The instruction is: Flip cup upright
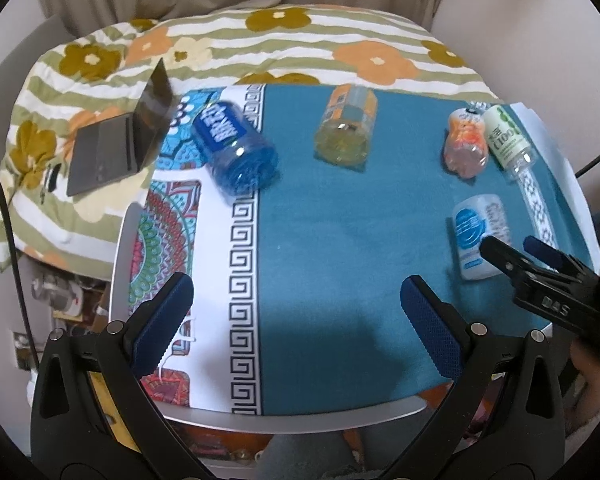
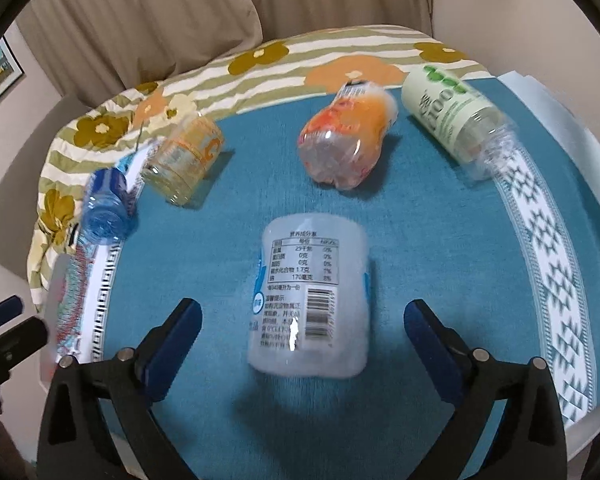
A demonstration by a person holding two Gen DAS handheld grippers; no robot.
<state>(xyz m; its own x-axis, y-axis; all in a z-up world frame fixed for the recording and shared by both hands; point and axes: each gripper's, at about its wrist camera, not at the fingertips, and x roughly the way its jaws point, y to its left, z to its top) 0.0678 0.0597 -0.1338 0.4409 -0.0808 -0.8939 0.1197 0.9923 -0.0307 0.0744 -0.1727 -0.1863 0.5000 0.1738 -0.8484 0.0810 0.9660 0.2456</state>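
Several plastic cup-like bottles lie on their sides on a teal cloth (image 1: 340, 220). A white cup with a blue label (image 2: 310, 300) lies just ahead of my right gripper (image 2: 304, 332), whose wide-open jaws stand on either side of it without touching. The same cup shows in the left wrist view (image 1: 478, 236) with the right gripper (image 1: 516, 246) at it. My left gripper (image 1: 296, 308) is open and empty above the cloth's near edge. A blue cup (image 1: 236, 148), a yellow cup (image 1: 346, 128), an orange cup (image 1: 466, 144) and a green-labelled cup (image 1: 506, 136) lie farther back.
An open laptop (image 1: 120, 140) sits on a flowered quilt (image 1: 260, 36) left of the table. The round table rim (image 1: 300, 420) shows under the cloth's near edge. A curtain hangs behind.
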